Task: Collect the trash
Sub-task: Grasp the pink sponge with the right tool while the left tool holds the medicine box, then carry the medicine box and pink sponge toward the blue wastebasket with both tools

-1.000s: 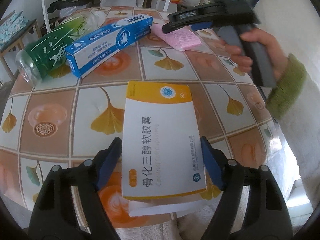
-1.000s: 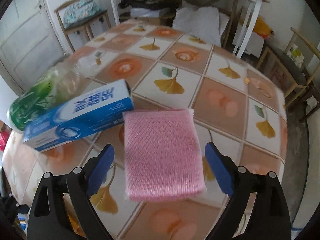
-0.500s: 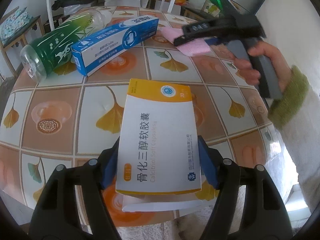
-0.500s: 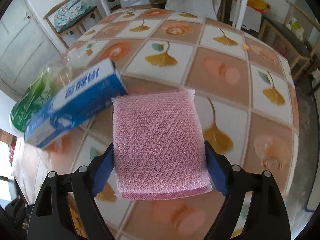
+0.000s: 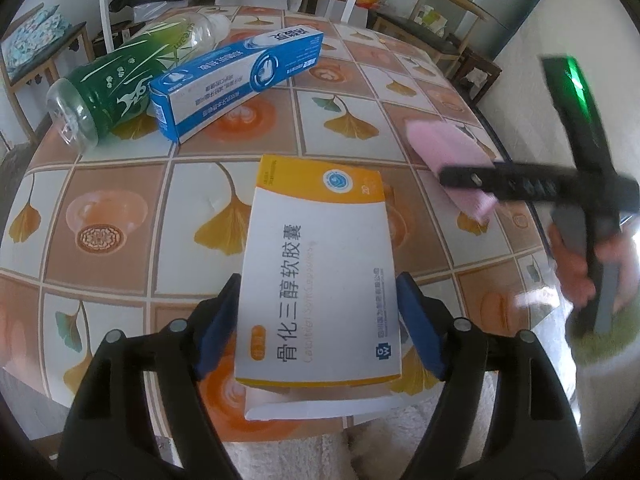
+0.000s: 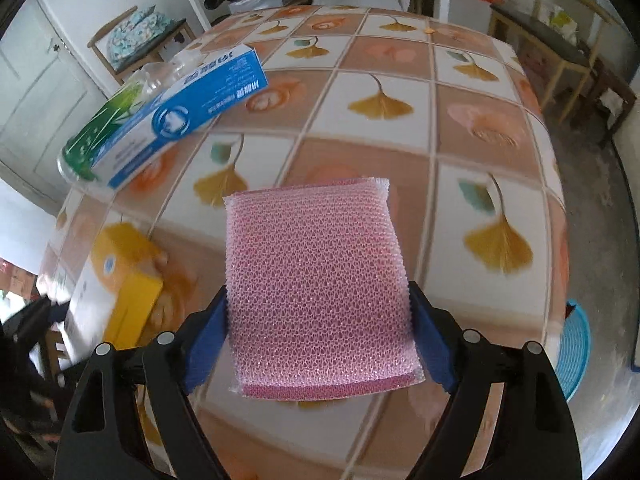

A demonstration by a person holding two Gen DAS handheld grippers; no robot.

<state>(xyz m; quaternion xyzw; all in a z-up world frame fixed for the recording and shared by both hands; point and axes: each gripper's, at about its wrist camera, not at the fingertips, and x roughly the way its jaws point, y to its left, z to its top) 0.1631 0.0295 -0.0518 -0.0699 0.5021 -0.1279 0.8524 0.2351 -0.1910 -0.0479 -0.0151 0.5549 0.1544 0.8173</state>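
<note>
My left gripper (image 5: 318, 326) is shut on a white and yellow medicine box (image 5: 320, 276) and holds it above the table's near edge. My right gripper (image 6: 318, 344) is shut on a pink mesh sponge (image 6: 316, 280), lifted off the table; the sponge (image 5: 448, 152) also shows at the right in the left wrist view. A blue toothpaste box (image 5: 236, 80) and a green plastic bottle (image 5: 116, 84) lie together at the table's far left. The medicine box (image 6: 116, 292) shows at the left in the right wrist view.
The table (image 5: 120, 208) has a tiled cloth with ginkgo leaves. Chairs (image 6: 136, 40) and furniture stand around it. A blue basket (image 6: 574, 344) sits on the floor at the right of the table.
My right gripper closed on the pink sponge, lifted it and drew it back toward the table's near right side. My left gripper stays shut on the medicine box, raised slightly.
</note>
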